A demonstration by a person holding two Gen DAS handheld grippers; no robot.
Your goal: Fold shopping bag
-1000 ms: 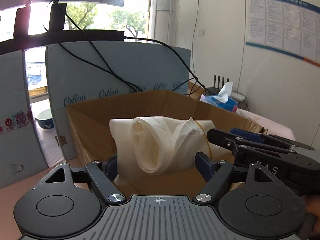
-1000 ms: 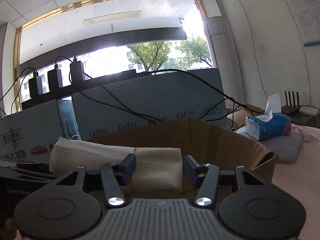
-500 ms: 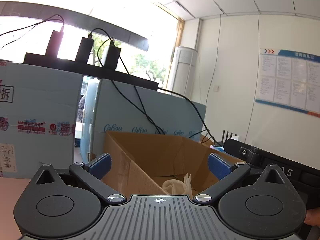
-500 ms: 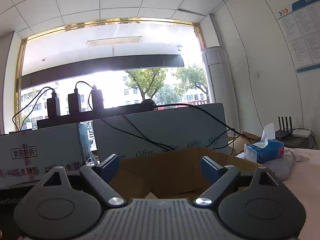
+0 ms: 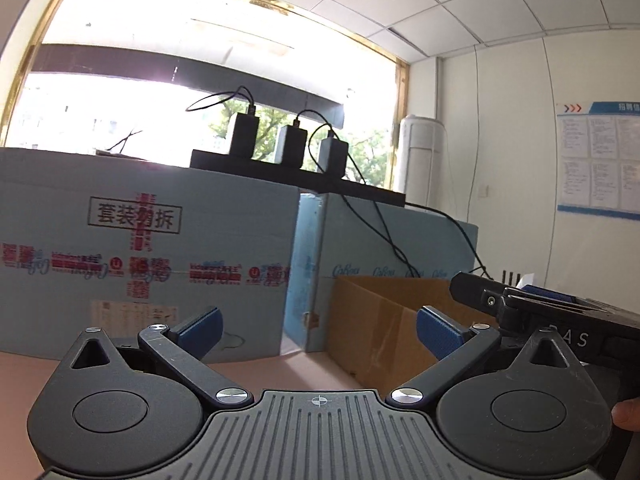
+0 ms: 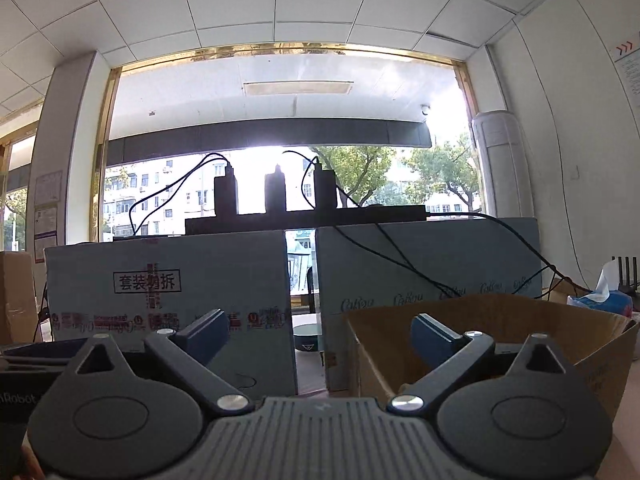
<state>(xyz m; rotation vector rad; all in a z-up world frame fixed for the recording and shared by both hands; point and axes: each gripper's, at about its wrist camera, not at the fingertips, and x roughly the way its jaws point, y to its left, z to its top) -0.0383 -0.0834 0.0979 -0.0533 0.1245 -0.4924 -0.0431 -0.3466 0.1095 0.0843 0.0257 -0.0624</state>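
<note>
Blue boxes: two big printed cartons stand side by side across the back, 9 to 2 o'clock in both views, with a gap between them.
Power strip: lies along the tops of the cartons at 12 o'clock, three chargers plugged in, cables trailing right.
Cardboard box: open-topped, at 3 o'clock of the right view and 3 o'clock of the left view; its inside floor is hidden.
Left gripper: spread wide, nothing between the blue pads, pointing at the cartons.
Right gripper: jaws have just been opening and stand wide, nothing between them; its body also shows at 3 o'clock in the left view.
Tissue pack: blue, at 3 o'clock behind the cardboard box.
Shopping bag: not visible in either view, so released; probably down inside the cardboard box.
Handling: judged light, soft and limp, likely to spring open; best pinched across the folded bundle's thick middle.
</note>
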